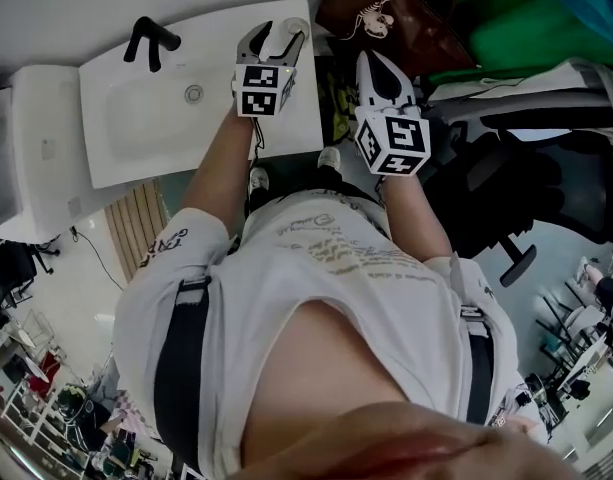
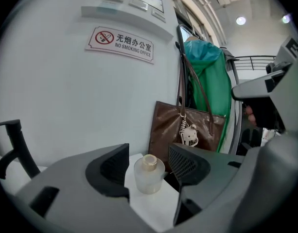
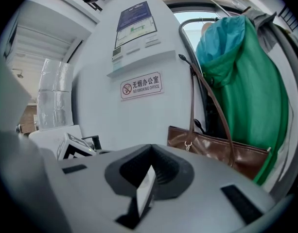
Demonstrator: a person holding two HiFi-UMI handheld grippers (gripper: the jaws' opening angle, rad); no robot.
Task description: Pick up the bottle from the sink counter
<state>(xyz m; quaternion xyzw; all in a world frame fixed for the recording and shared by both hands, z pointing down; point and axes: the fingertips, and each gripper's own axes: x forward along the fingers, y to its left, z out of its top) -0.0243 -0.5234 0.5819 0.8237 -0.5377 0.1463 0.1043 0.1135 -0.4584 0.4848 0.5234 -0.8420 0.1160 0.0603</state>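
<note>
A small frosted bottle (image 2: 149,177) with a pale cap stands upright on the far right corner of the white sink counter (image 2: 153,208). My left gripper (image 2: 148,166) is open around it, one jaw on each side, with a narrow gap between each pad and the glass. In the head view the left gripper (image 1: 272,38) reaches over that corner of the counter (image 1: 136,153). My right gripper (image 1: 382,68) hangs off the counter's right edge, shut and empty; in its own view the right gripper (image 3: 149,176) shows its jaws pressed together.
A black faucet (image 1: 151,40) stands behind the basin with its drain (image 1: 193,93). A brown handbag (image 2: 187,125) hangs just right of the counter, beside a green garment (image 2: 207,81). The wall with a no-smoking sign (image 2: 120,43) is close behind the bottle.
</note>
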